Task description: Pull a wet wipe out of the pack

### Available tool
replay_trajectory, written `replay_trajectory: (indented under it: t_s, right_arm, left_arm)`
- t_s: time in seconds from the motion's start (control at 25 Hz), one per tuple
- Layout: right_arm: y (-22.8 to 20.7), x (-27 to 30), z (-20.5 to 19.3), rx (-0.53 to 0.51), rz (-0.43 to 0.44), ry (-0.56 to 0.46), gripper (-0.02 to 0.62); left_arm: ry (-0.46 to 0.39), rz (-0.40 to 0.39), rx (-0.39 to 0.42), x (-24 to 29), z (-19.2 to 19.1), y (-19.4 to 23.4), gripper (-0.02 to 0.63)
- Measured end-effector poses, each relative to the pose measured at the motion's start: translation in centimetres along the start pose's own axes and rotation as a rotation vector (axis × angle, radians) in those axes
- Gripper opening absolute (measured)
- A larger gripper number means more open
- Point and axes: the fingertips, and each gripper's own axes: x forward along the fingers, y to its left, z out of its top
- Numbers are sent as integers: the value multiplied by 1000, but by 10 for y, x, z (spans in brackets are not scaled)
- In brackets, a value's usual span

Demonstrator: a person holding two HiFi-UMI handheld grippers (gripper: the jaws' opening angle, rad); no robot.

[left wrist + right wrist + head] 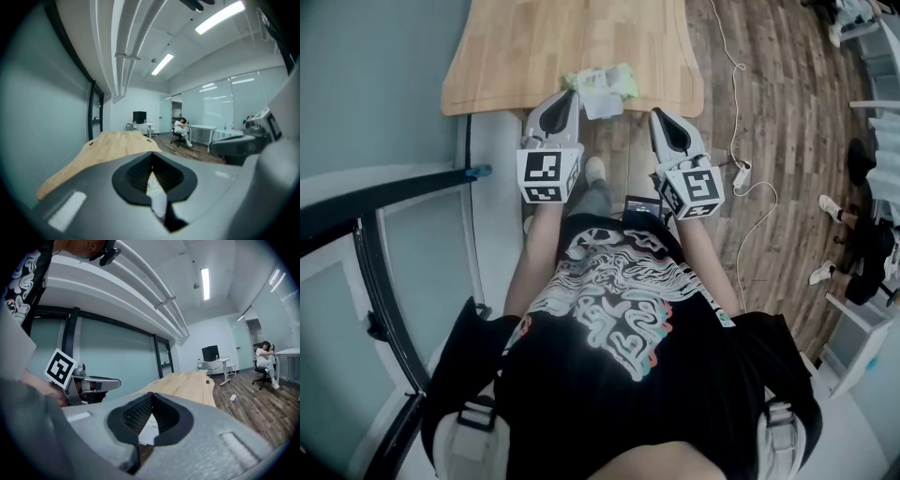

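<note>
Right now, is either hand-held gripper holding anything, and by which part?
Nothing is held. The left hand-held gripper and right hand-held gripper are both shut and empty; the wet wipe pack lies ahead on the table.

The wet wipe pack point(617, 80) is a soft, pale green pouch. It lies flat on the wooden table point(534, 52), at the middle of the near edge. A white wipe point(602, 101) protrudes from the pack and overhangs that edge.
</note>
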Motion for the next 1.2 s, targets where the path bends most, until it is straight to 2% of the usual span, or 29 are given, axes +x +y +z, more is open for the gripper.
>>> replay_trajectory:
  t_s: [0.2,0.56,0.96,1.2]
  right_arm:
    - [-5,40,-8,5,2,37,-2]
    - [-16,90,-20,25,-44,81,-2]
    - [-15,118,-20,14,-79,114,-2]
    - [-4,121,-23,10,-45,133,-2]
  left_arm:
    - [43,-26,25,28,-7,24,-12]
    - [73,-89,16,65,-22,57,-12]
    - [86,-160,29,92,-26,71,-12]
    - [115,-178,31,95,-36,70,-12]
